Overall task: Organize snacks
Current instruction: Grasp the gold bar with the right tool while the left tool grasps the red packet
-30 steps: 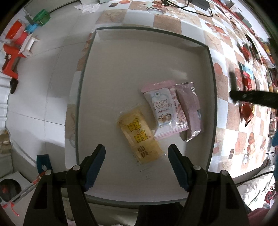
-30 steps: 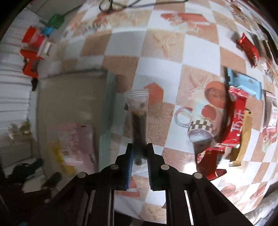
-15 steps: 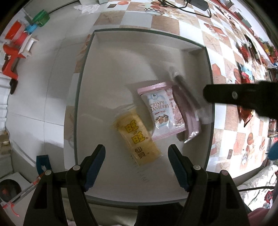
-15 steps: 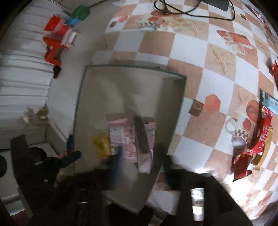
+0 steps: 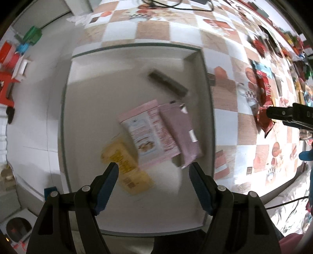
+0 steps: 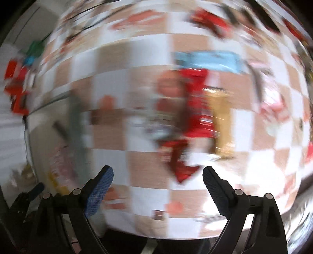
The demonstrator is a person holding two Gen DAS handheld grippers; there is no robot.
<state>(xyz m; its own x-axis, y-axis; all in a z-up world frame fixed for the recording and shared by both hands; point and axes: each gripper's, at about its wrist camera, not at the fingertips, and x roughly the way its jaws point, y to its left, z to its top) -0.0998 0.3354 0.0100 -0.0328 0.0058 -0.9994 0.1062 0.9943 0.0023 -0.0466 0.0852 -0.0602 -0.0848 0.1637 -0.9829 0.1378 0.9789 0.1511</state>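
Observation:
A white tray [image 5: 137, 46] holds a yellow packet [image 5: 127, 172], a pink packet with a pale label [image 5: 148, 134], a mauve packet [image 5: 182, 129] and a dark stick snack [image 5: 167, 85] lying free near its far right corner. Low over the tray's near part, my left gripper [image 5: 153, 172] hangs open and empty. My right gripper [image 6: 157, 173] is over the checkered tablecloth, its jaws opening with nothing between them. It shows as a black bar [image 5: 289, 115] at the right edge of the left wrist view. Blurred red packets [image 6: 197, 109] lie ahead of it.
Beside the red packets lie a blue packet [image 6: 207, 60] and a tan packet [image 6: 222, 121]. More snacks [image 5: 264, 101] are strewn on the tablecloth right of the tray. Red and green tools [image 5: 7, 86] lie on the white surface to the left. A black cable [image 5: 176, 5] runs along the far side.
My right gripper carried the dark stick over the tray, opened and left it there, then swung right over the tablecloth. The left gripper drifted slightly and stayed open.

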